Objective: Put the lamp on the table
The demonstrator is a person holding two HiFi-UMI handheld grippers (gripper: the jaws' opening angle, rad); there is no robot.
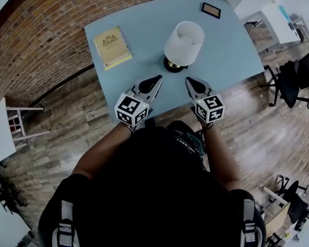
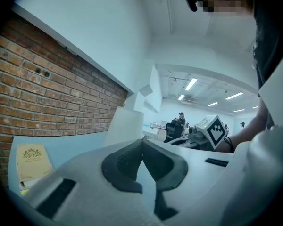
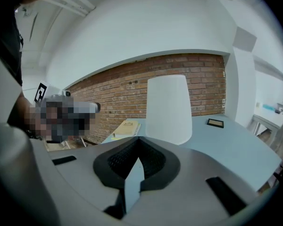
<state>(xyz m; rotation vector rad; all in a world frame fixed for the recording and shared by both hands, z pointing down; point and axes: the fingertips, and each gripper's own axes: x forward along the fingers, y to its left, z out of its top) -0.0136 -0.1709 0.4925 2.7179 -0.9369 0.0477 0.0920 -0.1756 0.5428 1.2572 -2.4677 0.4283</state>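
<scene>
The lamp (image 1: pixel 184 42), with a white drum shade and a dark round base, stands upright on the light blue table (image 1: pixel 232 50), near its front edge. Neither gripper touches it. My left gripper (image 1: pixel 157 79) hovers just in front and left of the base, my right gripper (image 1: pixel 188 80) just in front and right. Both are shut and hold nothing. In the right gripper view the shade (image 3: pixel 169 109) rises right behind the closed jaw tips (image 3: pixel 139 139). In the left gripper view the jaws (image 2: pixel 142 142) meet with the shade (image 2: pixel 125 126) beyond them.
A yellow book (image 1: pixel 112 47) lies on the table's left part and a small dark framed item (image 1: pixel 211 10) at its far right corner. A brick wall (image 1: pixel 36 30) runs behind and left of the table. Office chairs (image 1: pixel 298 76) stand on the wooden floor at the right.
</scene>
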